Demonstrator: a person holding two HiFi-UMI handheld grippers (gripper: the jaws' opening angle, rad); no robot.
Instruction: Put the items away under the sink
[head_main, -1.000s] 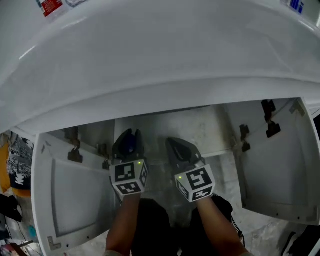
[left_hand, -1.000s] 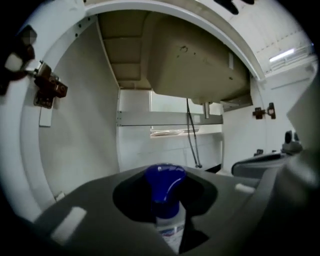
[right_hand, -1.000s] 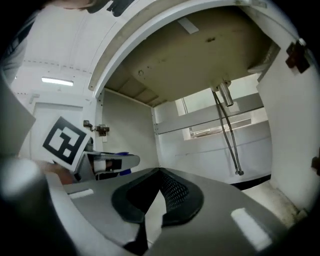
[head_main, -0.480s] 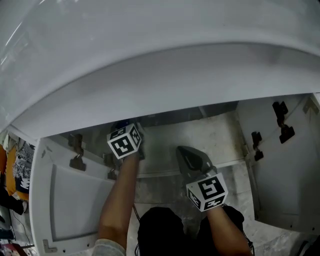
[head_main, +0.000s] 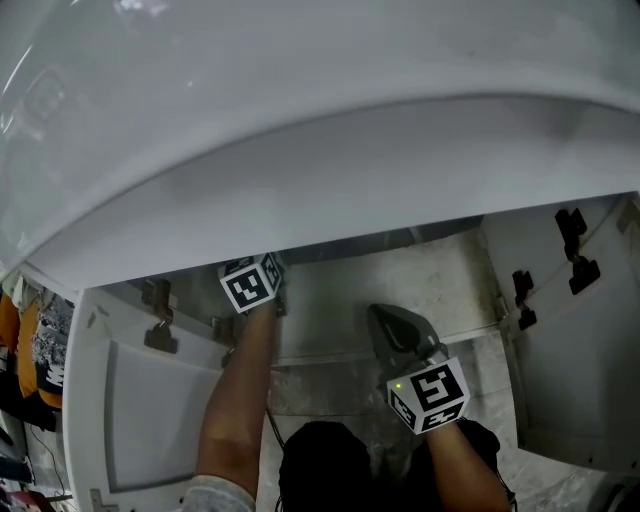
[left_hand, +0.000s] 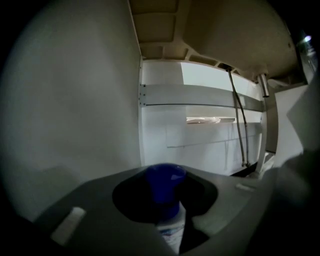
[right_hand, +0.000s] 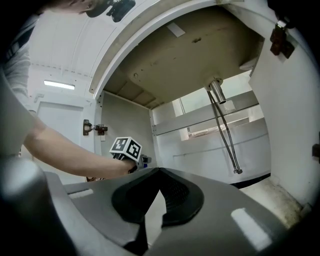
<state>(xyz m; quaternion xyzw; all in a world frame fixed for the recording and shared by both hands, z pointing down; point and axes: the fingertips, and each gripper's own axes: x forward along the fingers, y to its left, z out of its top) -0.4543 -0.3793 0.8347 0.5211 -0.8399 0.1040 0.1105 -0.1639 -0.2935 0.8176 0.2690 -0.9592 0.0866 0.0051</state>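
the sink (head_main: 300, 150) is glossy white above, dull beige underneath. the doors (head_main: 150, 400) are white and the hinges (head_main: 583, 272) black. the cabinet floor (head_main: 400, 275) is grey, mottled with paler flecks. each cube (head_main: 250, 285) bears black-and-white square markers, and the right one shows a small green light (head_main: 399, 387). the left gripper (left_hand: 165, 197) and right gripper (right_hand: 157, 197) are mid grey with black inner pads. the bottle (left_hand: 171, 234) is white with a deep blue cap (left_hand: 165, 180). its label seems to carry blue print, though it is dim there. the hoses (right_hand: 225, 135) are silver-grey.
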